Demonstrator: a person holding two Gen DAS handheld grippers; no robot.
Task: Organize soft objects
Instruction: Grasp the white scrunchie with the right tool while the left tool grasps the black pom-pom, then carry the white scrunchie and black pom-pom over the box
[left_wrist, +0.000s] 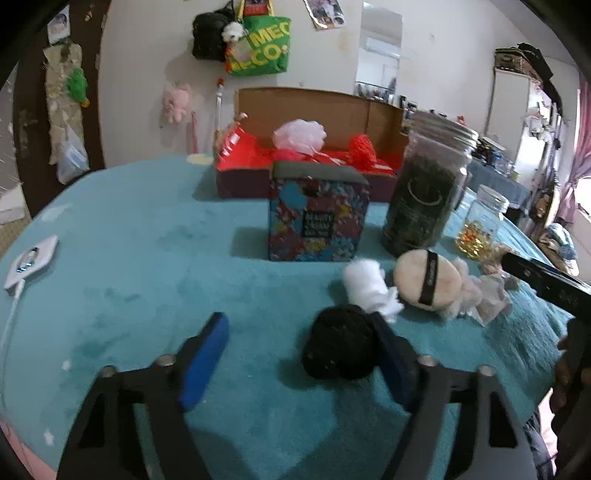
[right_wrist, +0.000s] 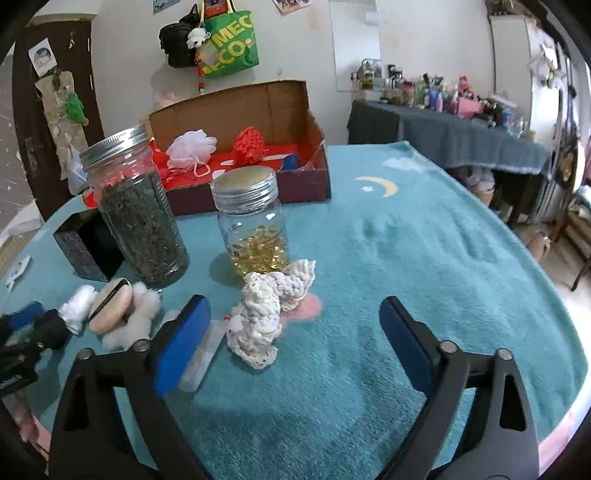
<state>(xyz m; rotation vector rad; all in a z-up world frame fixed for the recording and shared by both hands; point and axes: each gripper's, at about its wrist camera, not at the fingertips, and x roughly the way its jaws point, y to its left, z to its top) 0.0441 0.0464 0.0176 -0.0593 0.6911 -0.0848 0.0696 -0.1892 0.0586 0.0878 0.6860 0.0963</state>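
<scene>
Soft daylight from the right-hand window (left_wrist: 581, 192); strong fisheye bending, dark corners, slightly blurred gripper fingers (left_wrist: 205, 354)

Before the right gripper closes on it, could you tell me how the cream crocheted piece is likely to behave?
The crocheted piece lies crumpled in loose folds, so it will probably squash and droop when lifted. It looks light, unlikely to slip against the pads, and won't roll.

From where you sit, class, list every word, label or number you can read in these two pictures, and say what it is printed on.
"MEC" above "ECO": partial yellow letters on the green tote bag hanging on the wall.
Patterned box: black label with white lettering, too blurred to read.
Round powder puff: small print on its black strap, too small to read.
Dark jar: a curved mark, no readable words.
Wall photos: too small.
</scene>
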